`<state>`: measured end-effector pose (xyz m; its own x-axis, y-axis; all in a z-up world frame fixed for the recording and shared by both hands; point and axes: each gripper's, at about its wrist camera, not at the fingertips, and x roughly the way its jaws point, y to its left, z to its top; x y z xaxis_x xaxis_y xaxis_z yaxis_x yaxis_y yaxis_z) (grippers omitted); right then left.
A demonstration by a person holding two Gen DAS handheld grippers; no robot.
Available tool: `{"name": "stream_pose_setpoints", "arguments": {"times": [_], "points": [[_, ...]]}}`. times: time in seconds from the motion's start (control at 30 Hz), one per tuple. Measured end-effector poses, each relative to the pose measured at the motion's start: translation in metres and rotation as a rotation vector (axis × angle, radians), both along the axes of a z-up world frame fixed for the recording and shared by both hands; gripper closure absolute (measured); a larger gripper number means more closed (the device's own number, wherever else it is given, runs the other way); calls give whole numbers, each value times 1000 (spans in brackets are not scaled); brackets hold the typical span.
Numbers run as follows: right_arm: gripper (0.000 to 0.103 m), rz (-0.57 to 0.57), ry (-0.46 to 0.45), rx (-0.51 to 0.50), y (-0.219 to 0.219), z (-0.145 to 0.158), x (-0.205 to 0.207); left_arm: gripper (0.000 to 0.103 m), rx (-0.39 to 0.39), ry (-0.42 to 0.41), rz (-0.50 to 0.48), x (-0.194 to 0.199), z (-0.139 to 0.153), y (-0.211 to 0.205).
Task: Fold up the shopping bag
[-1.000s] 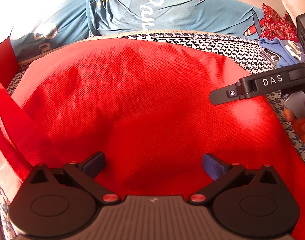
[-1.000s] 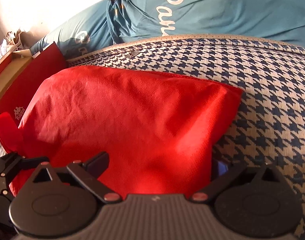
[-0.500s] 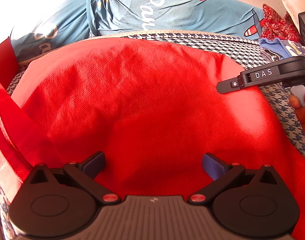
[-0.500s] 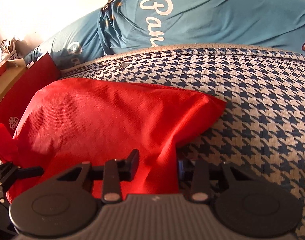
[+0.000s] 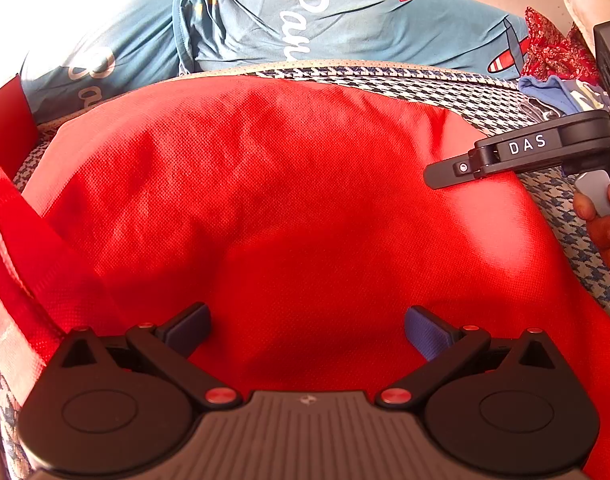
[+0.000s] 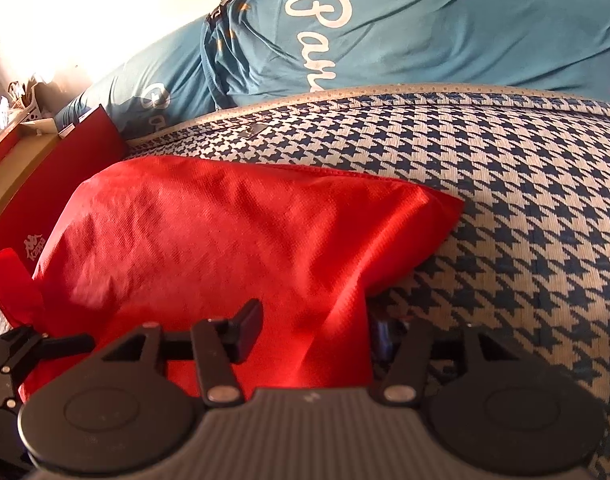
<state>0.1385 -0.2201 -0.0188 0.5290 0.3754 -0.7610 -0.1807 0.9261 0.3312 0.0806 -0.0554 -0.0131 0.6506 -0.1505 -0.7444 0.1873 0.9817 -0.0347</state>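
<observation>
A red non-woven shopping bag (image 5: 289,200) lies flat on the blue-and-white houndstooth cover (image 6: 505,200). My left gripper (image 5: 307,330) hovers low over the bag's near part, open, with only flat fabric under its fingers. A red handle strap (image 5: 13,248) lies at its left. My right gripper (image 6: 313,332) sits at the bag's (image 6: 233,240) right edge. Its jaws are opening with a raised fold of the red fabric between them, and the right finger is half hidden behind that fold. In the left wrist view one of its fingers (image 5: 449,168) rests over the bag's right side.
A teal pillow with white lettering (image 5: 305,28) lies along the far edge of the cover. A red box with a white logo (image 6: 45,208) stands at the left. Red patterned cloth (image 5: 557,52) and blue clothes are piled at the far right. A person's hand (image 5: 605,236) holds the right gripper.
The right gripper's jaws went from wide apart to pinched on the bag's right edge, then spread partway again; the fabric there is bunched up. The left gripper has not moved.
</observation>
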Motion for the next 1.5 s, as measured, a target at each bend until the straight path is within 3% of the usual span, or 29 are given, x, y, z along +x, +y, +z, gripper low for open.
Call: {"name": "stream_pose_setpoints", "arguments": {"times": [0.17, 0.3, 0.57, 0.67, 1.5], "points": [[31, 18, -9, -19, 6, 0, -1, 0, 1, 0, 0, 0, 0, 0], [31, 27, -16, -34, 8, 0, -1, 0, 2, -1, 0, -1, 0, -1], [61, 9, -29, -68, 6, 2, -2, 0, 1, -2, 1, -1, 0, -2], [64, 6, -30, -75, 5, 2, -1, 0, 1, -2, -1, -1, 0, -2], [57, 5, -19, -58, 4, 1, 0, 0, 0, -7, -3, -2, 0, -1]]}}
